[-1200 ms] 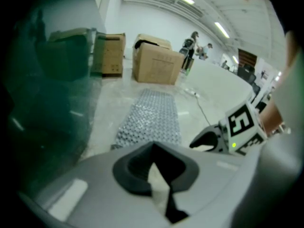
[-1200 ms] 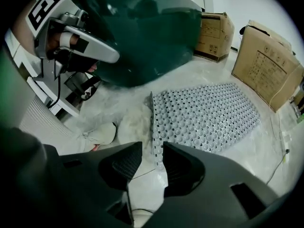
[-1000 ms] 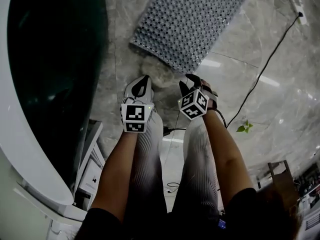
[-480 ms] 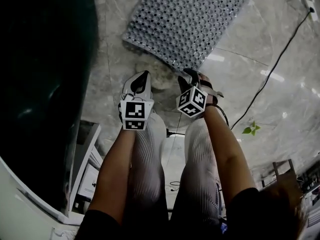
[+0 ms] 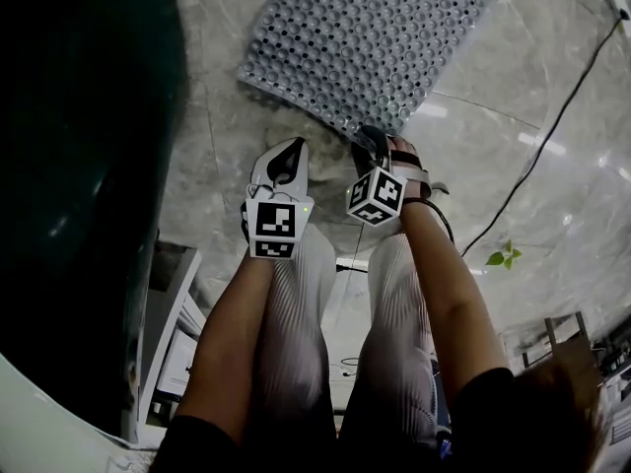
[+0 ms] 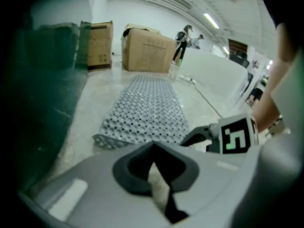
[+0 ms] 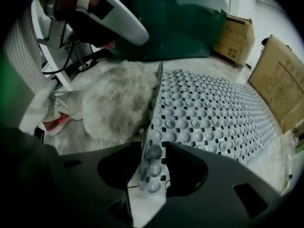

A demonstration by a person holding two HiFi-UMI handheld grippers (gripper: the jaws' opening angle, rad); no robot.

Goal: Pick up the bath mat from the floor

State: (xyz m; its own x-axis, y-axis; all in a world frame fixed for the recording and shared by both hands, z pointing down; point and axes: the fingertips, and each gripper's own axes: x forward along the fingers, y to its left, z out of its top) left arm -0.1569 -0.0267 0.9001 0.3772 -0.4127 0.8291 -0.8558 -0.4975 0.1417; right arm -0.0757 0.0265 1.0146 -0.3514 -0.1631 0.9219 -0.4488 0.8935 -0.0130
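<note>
The grey bath mat [image 5: 380,37], studded with bumps and holes, lies flat on the marble floor at the top of the head view. My right gripper [image 5: 371,140] points down at its near edge. In the right gripper view the jaws [image 7: 153,150] have just been opening and stand wide, with the mat's edge [image 7: 151,167] between them and no pad pressing on it. My left gripper [image 5: 294,149] hangs beside it, short of the mat's near corner. Its white fingers meet at the tips [image 6: 152,146], and nothing is between them. The mat [image 6: 147,110] stretches ahead of it.
A large dark green tub wall [image 5: 79,166] fills the left side. A black cable [image 5: 552,131] crosses the floor at the right near a small green sprig [image 5: 503,257]. Cardboard boxes [image 6: 147,49] stand beyond the mat's far end. A pale fuzzy patch [image 7: 118,103] borders the mat's edge.
Both grippers have sunk toward the floor and closed on the mat's near edge. The right gripper's tip now reaches that edge, and it has rolled a little.
</note>
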